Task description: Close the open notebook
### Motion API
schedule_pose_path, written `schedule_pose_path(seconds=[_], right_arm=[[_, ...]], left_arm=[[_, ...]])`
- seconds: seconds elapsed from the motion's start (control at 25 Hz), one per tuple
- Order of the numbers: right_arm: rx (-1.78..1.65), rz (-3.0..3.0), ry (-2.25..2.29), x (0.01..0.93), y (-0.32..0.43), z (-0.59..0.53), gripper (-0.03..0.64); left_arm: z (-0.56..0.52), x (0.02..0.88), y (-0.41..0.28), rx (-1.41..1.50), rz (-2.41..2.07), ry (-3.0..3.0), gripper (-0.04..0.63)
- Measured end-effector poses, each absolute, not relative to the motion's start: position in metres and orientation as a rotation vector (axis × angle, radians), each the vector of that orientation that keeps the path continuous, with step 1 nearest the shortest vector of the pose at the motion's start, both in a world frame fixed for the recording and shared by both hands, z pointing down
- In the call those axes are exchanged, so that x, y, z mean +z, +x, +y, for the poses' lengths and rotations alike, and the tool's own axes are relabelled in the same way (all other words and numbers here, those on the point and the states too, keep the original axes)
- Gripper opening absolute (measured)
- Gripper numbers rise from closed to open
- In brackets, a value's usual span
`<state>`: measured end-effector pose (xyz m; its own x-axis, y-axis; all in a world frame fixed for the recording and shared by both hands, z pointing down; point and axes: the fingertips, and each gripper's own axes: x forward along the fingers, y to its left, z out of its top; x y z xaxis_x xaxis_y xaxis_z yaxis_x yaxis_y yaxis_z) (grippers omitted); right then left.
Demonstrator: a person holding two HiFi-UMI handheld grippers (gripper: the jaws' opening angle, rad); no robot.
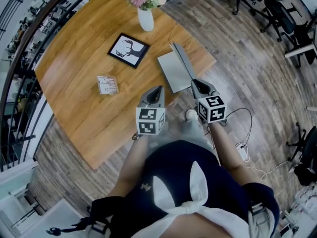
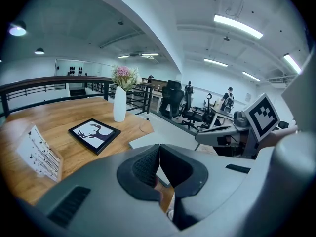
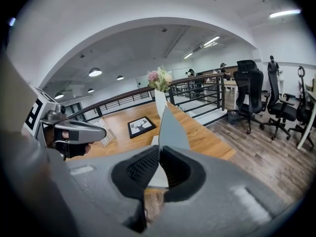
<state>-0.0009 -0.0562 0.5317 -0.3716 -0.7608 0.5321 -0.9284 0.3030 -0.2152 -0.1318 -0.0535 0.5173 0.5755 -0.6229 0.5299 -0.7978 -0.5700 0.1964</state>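
**Notebook** (image 1: 174, 71): grey, open, at the right edge of the table (image 1: 74, 63), right of frame centre in the head view. One leaf lies flat on the wood. The other, the cover, stands raised almost on edge along the flat leaf's right side; in the right gripper view it rises as a thin grey blade straight up from the jaws.

**Right hand-held gripper** (image 1: 194, 83): clenched on the near lower edge of the raised cover, its pads pressed against both faces.

**Left hand-held gripper** (image 1: 159, 89): jaws together with nothing between them; just left of the notebook's near corner, apart from it, over the table's near edge.

**Framed picture** (image 1: 129, 50): black frame, deer silhouette, flat on the table, left of the notebook.

**Vase** (image 1: 145, 20): white, upright, holding pink and pale flowers, at top centre.

**Printed card stand** (image 1: 107, 85): small, left of centre.

**Surroundings:** wood-plank floor, office chairs (image 1: 277, 9) at upper right, dark railing (image 1: 12, 73) at far left.
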Motion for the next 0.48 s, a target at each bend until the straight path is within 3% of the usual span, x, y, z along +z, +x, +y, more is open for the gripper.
schedule_pose_path(seconds=[0.48], right_arm=[[0.706, -2.236, 1.501, 0.541, -0.019, -0.053, 0.025]], left_arm=[[-0.053, 0.519, -0.142, 0.572, -1.138, 2.391, 0.018]])
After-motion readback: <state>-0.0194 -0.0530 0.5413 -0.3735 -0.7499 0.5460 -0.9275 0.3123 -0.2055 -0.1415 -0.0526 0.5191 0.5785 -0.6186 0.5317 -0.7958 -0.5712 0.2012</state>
